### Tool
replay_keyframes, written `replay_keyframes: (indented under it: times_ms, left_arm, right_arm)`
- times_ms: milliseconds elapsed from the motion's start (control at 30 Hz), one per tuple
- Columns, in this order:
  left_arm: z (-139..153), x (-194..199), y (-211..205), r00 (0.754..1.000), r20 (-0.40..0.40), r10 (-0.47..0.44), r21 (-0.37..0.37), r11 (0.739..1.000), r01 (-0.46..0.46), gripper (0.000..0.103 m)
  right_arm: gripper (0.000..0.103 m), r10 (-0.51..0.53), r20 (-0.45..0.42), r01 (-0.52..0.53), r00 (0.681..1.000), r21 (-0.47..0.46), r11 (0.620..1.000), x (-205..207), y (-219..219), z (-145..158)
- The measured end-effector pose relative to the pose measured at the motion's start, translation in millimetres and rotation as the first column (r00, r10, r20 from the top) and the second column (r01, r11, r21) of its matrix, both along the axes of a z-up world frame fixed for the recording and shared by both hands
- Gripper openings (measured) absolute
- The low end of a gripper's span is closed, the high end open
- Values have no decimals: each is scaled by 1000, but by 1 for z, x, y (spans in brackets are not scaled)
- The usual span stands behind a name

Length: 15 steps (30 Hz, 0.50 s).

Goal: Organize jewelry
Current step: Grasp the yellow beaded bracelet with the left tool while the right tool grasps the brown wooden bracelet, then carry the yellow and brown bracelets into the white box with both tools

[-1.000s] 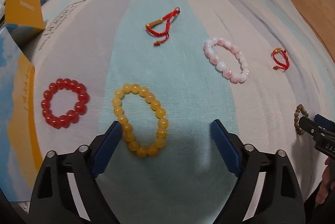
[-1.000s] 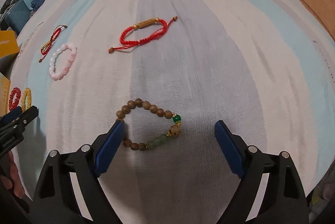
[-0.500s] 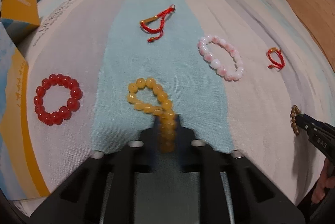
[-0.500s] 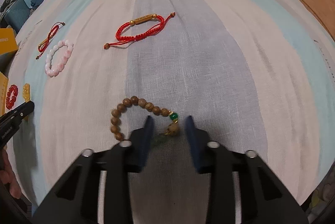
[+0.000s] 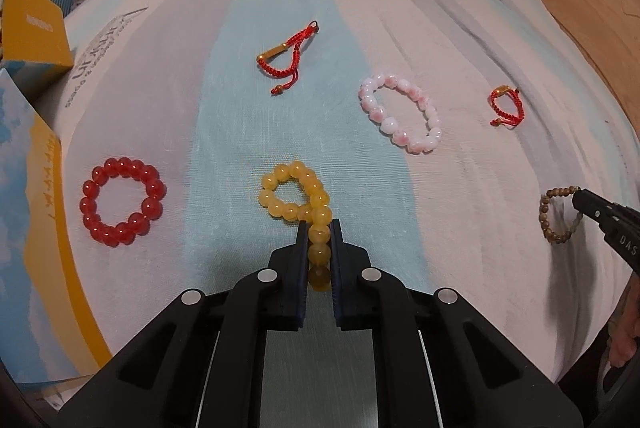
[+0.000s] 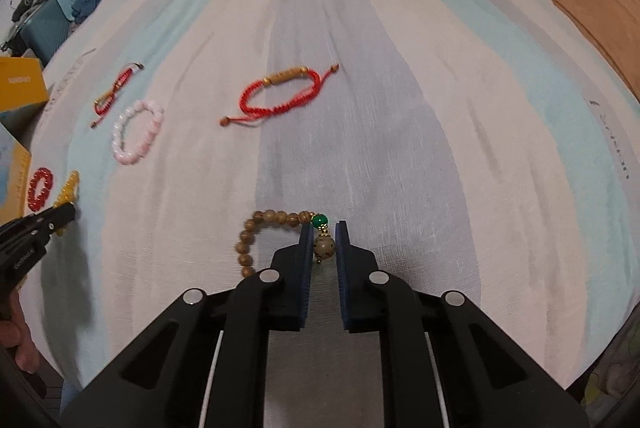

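Left wrist view, left tongs point(image 5: 319, 228) clamp yellow bracelet point(image 5: 298, 198), right tongs point(image 6: 323, 230) seemingly clamp wooden bracelet point(image 6: 276, 232).

Striped bed cover point(image 5: 460, 28) carries six bracelets and, apparently, boxes point(image 5: 32, 28).

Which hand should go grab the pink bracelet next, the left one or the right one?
Probably the left. The pink bracelet lies closer ahead of the left gripper than of the right gripper. But both jaws are shut on bracelets: left on the yellow bracelet, right on the wooden bracelet.
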<state>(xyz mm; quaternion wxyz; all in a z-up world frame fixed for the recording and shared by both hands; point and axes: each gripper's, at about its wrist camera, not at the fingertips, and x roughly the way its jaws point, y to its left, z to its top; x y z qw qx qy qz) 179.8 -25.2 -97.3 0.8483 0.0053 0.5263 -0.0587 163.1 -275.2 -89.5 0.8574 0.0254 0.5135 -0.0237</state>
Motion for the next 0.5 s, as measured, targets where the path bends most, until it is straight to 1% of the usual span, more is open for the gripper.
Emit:
replay_keyframes:
  times_ms: [500]
  left_arm:
    - [36, -11, 1, 999, 35, -15, 10, 1000, 14, 8]
  right_arm:
    - [10, -12, 61, 11, 998, 18, 1000, -16, 10, 36]
